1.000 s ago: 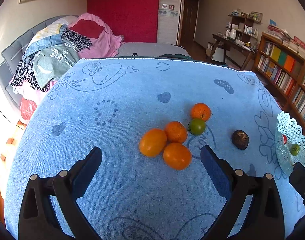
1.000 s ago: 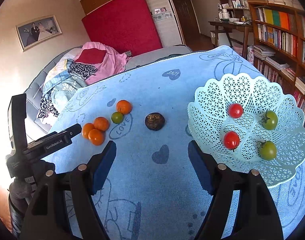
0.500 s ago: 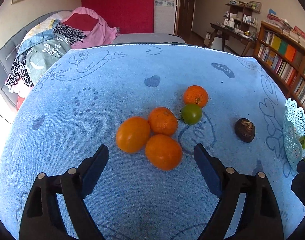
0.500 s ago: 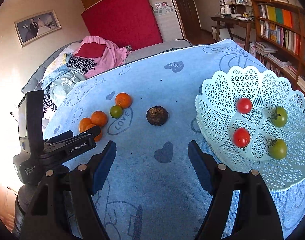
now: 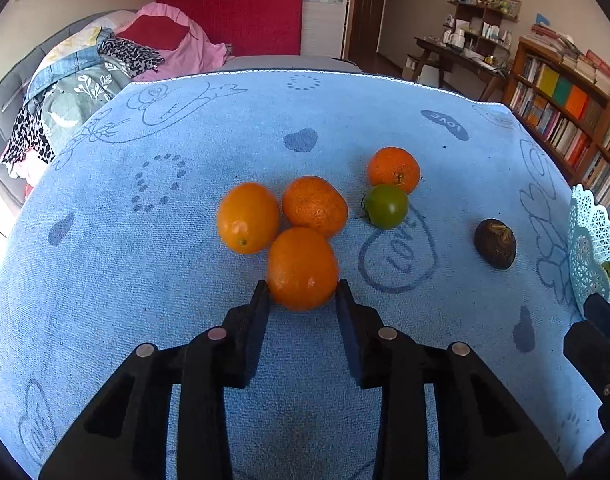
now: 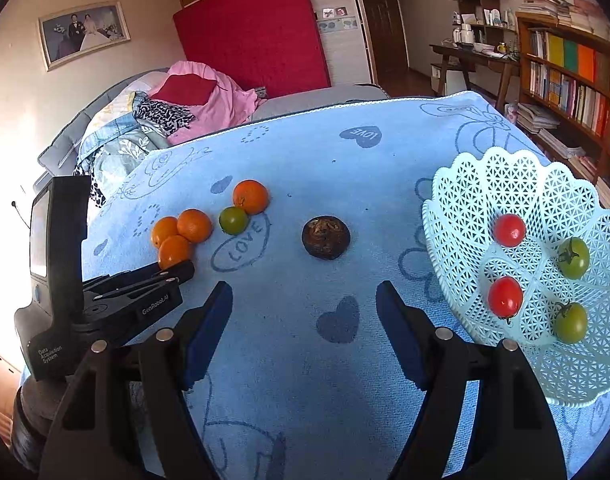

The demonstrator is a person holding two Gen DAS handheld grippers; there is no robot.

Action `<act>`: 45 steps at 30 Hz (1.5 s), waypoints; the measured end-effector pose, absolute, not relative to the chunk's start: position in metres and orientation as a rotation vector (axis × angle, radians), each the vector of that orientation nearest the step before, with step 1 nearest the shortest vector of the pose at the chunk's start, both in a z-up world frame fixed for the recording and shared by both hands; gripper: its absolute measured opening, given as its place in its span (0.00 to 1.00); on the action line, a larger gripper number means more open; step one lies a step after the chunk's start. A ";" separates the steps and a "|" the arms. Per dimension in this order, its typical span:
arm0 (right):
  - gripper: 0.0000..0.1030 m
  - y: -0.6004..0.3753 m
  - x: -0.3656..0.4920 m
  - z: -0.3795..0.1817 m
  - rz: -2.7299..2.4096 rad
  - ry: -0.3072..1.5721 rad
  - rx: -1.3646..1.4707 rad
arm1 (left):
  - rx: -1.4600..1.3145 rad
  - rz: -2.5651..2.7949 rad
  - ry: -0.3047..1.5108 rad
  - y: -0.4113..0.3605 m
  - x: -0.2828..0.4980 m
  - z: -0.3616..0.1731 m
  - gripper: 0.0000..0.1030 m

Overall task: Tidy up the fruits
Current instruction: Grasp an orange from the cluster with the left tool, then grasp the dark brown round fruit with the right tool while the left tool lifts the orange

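Three oranges cluster on the blue towel. My left gripper is closing its jaws on the nearest orange, and both pads touch its sides. Behind it lie an oval orange and a rounder one. Farther right sit another orange, a green tomato and a dark brown fruit. My right gripper hovers open over bare towel, with nothing between its fingers. The white lattice basket to its right holds two red and two green tomatoes.
The basket's rim shows at the right edge of the left wrist view. A sofa piled with clothes stands beyond the table's far left side. Bookshelves and a desk line the right wall.
My left gripper came down and forward to the orange cluster, and its jaws went from wide apart to touching the nearest orange. The right gripper drifted a little sideways, still open.
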State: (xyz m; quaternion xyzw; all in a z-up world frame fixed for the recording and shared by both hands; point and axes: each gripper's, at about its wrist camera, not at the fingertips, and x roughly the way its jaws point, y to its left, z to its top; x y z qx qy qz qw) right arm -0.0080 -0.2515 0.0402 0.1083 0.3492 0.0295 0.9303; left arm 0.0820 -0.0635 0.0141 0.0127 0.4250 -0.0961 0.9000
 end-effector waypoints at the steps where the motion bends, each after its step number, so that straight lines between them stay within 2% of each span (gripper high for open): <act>1: 0.74 -0.249 -0.006 0.039 0.063 0.716 0.215 | 0.018 -0.201 0.881 -0.062 0.081 0.015 0.33; 13: 0.72 -0.225 0.042 0.033 -0.005 0.716 0.101 | -0.039 -0.191 0.831 -0.035 0.060 0.030 0.32; 20: 0.60 -0.218 0.077 0.016 -0.111 0.741 0.004 | -0.020 -0.156 0.761 -0.031 0.052 0.043 0.31; 24: 0.58 -0.225 0.092 0.003 -0.135 0.788 0.022 | -0.038 -0.158 0.767 -0.027 0.054 0.044 0.31; 30: 0.41 -0.237 0.095 -0.002 -0.134 0.816 0.071 | -0.057 -0.172 0.777 -0.024 0.054 0.045 0.31; 45: 0.41 -0.222 0.051 0.020 -0.031 0.746 0.108 | -0.147 -0.239 0.815 0.001 0.054 0.043 0.31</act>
